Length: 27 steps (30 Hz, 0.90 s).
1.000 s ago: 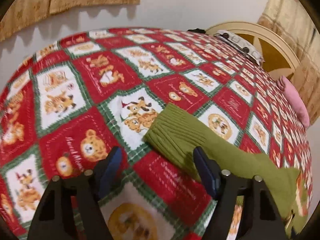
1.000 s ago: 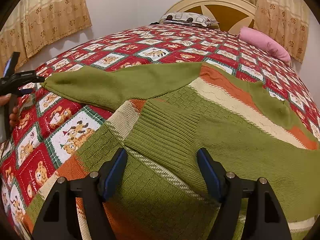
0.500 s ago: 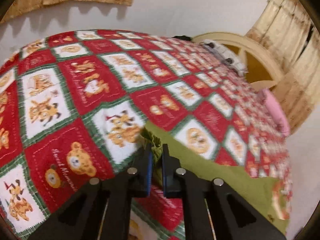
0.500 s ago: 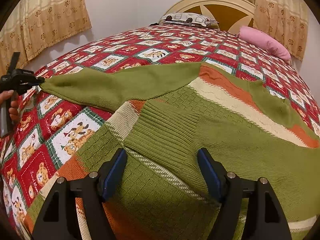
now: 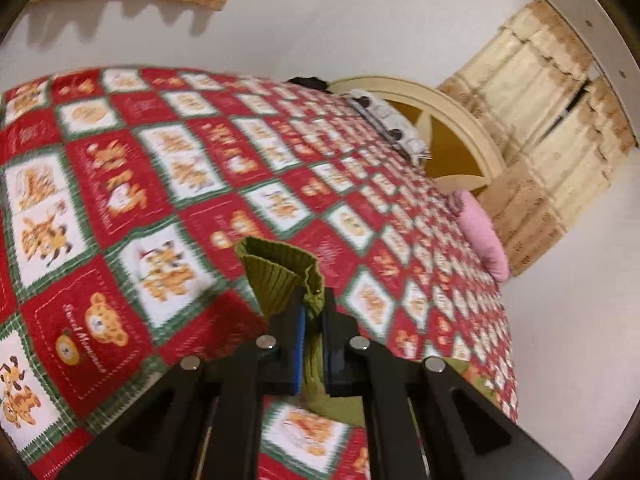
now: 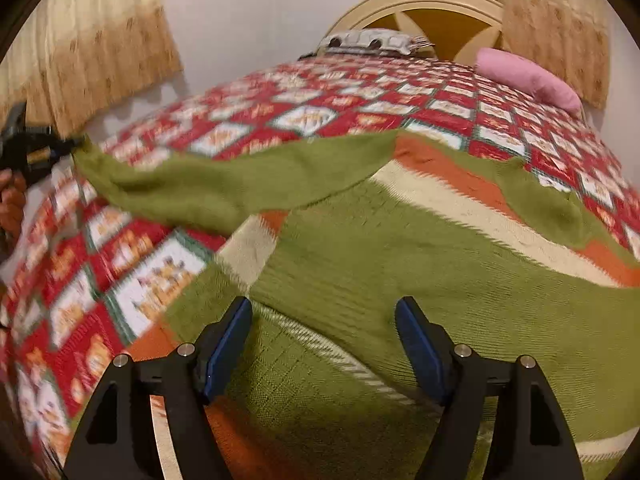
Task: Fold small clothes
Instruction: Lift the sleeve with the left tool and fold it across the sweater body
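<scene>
Here, left gripper (image 5: 313, 312) clamped on green sweater (image 6: 400, 280) cuff (image 5: 280, 268), right gripper (image 6: 323, 344) spread apart above the sweater's body, bed (image 5: 120, 160) beneath.

A red, white and green patchwork quilt (image 6: 304, 116) with bear motifs covers the bed. At its far end stands a cream arched headboard (image 6: 440, 12). A pink pillow (image 6: 524, 76) lies near the headboard, a grey-white patterned pillow (image 6: 372, 42) against it. Tan curtains (image 6: 100, 40) hang either side of the headboard.
</scene>
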Tool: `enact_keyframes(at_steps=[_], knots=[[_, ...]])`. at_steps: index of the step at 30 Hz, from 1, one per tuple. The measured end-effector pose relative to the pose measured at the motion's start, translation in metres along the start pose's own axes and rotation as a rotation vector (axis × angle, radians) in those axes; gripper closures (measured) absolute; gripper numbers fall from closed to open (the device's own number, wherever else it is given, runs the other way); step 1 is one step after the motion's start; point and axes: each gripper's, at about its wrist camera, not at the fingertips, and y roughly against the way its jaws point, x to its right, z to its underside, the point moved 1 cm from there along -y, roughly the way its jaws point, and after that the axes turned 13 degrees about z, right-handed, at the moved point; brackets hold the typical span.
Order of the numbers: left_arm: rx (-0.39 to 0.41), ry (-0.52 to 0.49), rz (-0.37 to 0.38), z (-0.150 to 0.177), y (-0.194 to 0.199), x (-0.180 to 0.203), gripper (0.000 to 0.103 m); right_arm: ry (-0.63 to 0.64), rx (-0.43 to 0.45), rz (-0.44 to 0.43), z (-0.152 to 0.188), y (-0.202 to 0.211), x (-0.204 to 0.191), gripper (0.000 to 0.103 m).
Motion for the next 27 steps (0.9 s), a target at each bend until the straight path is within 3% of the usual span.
enact_keyframes(at_steps=[5, 12, 16, 20, 27], knots=[[-0.012, -0.087, 0.046, -0.005, 0.003, 0.045, 0.096, -0.136, 0.079, -0.004, -0.009, 0.037, 0.033, 0.028], [-0.044, -0.183, 0.121, -0.005, 0.000, 0.124, 0.097, -0.127, 0.111, 0.026, -0.004, 0.083, 0.069, 0.028], [-0.030, -0.245, 0.192, -0.003, 0.004, 0.176, 0.097, -0.186, 0.112, 0.050, 0.009, 0.103, 0.100, 0.028], [-0.029, -0.324, 0.258, 0.011, 0.004, 0.233, 0.097, -0.264, 0.125, 0.065, 0.025, 0.128, 0.126, 0.028], [-0.103, -0.382, 0.378, 0.060, -0.023, 0.302, 0.097, -0.251, 0.117, 0.041, 0.051, 0.150, 0.131, 0.028]])
